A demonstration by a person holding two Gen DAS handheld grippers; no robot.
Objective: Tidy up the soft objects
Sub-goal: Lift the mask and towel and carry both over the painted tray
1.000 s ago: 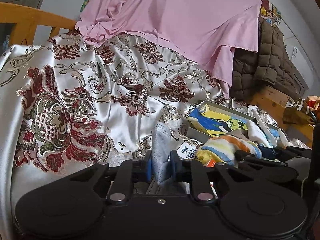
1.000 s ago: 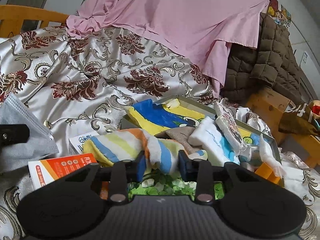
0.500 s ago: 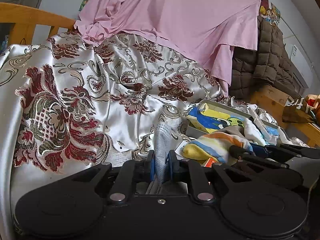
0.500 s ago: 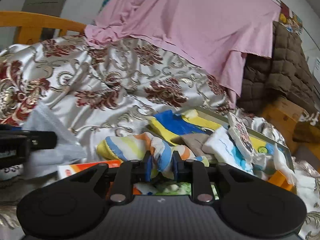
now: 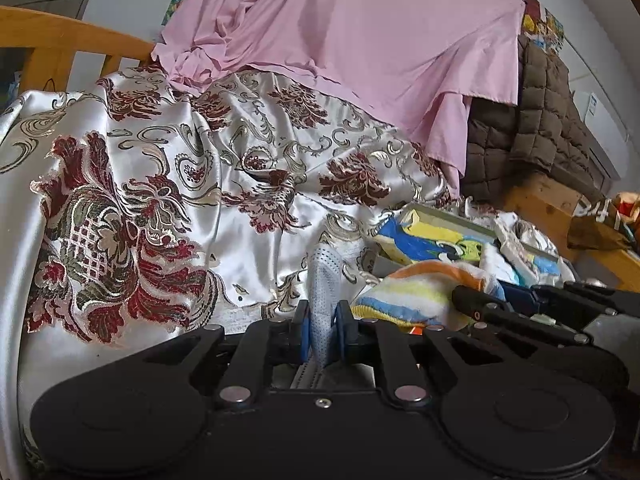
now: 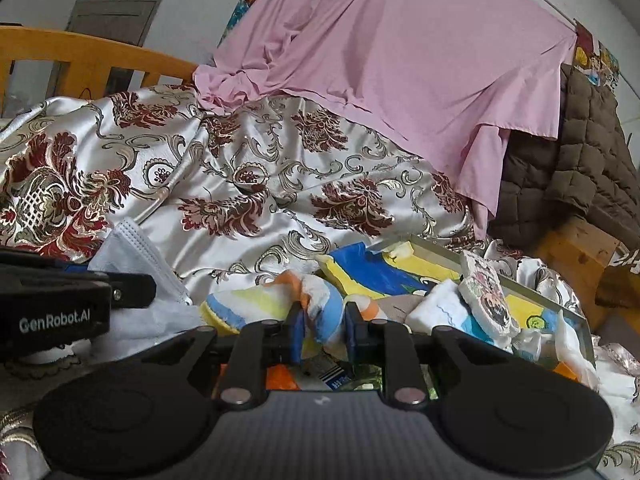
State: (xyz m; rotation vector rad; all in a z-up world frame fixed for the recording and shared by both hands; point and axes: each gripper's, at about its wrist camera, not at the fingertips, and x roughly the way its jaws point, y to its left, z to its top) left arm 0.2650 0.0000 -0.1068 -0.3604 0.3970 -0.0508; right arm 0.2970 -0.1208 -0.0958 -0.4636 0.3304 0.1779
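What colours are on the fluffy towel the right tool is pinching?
The striped towel has yellow, blue, orange and white stripes, clearest in the right wrist view.

The mask [image 5: 325,280] stands between the left gripper's [image 5: 324,330] pads. Right of it lies the towel [image 6: 280,300], with the tray [image 6: 520,284] behind and the sheet [image 6: 400,60] beyond.

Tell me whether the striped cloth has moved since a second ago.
Yes. In the right wrist view the striped cloth, pinched in the right hand-held gripper, has bunched up and lifted, now overlapping the tray's near corner.
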